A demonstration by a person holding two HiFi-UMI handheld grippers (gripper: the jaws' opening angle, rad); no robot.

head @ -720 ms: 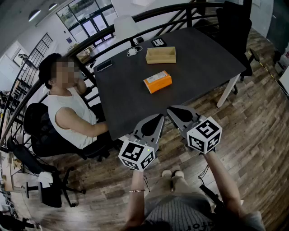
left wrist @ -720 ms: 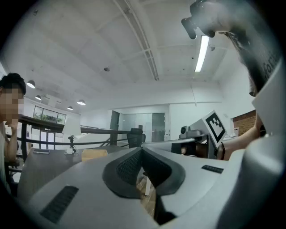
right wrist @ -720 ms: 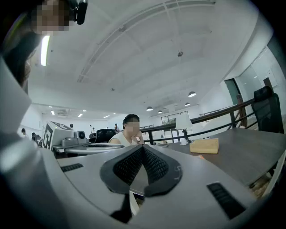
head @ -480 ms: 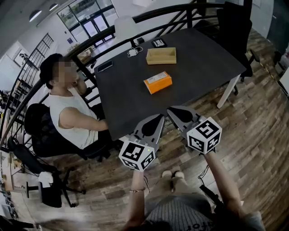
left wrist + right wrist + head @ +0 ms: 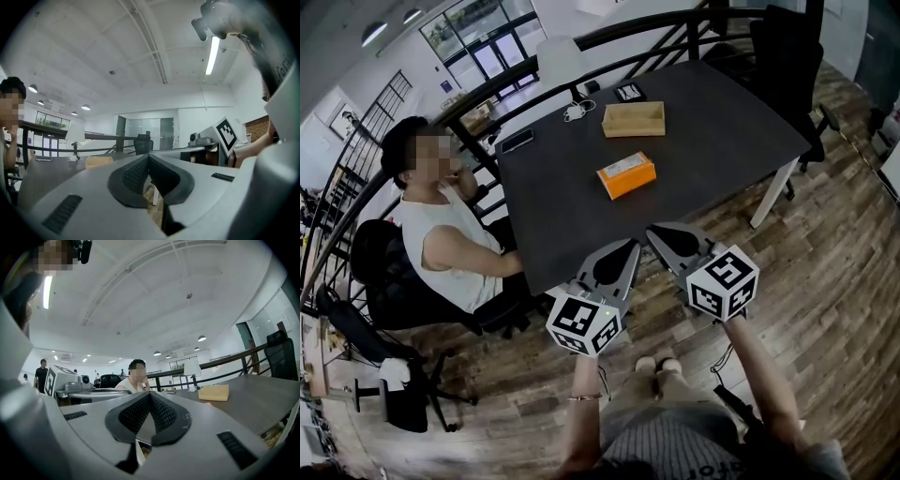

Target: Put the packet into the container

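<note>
Looking down, the head view has the left gripper [image 5: 628, 248] and right gripper [image 5: 657, 231] side by side, just short of the near edge of the desk [image 5: 712, 131]. The orange packet [image 5: 626, 175] lies mid-desk, apart from the wooden container [image 5: 633, 119] beyond it. A person [image 5: 450, 244] sits at the desk's left side. In the left gripper view the fingers [image 5: 133, 176] are pressed together on nothing. In the right gripper view the fingers [image 5: 136, 414] likewise meet, empty, with the container far ahead.
</note>
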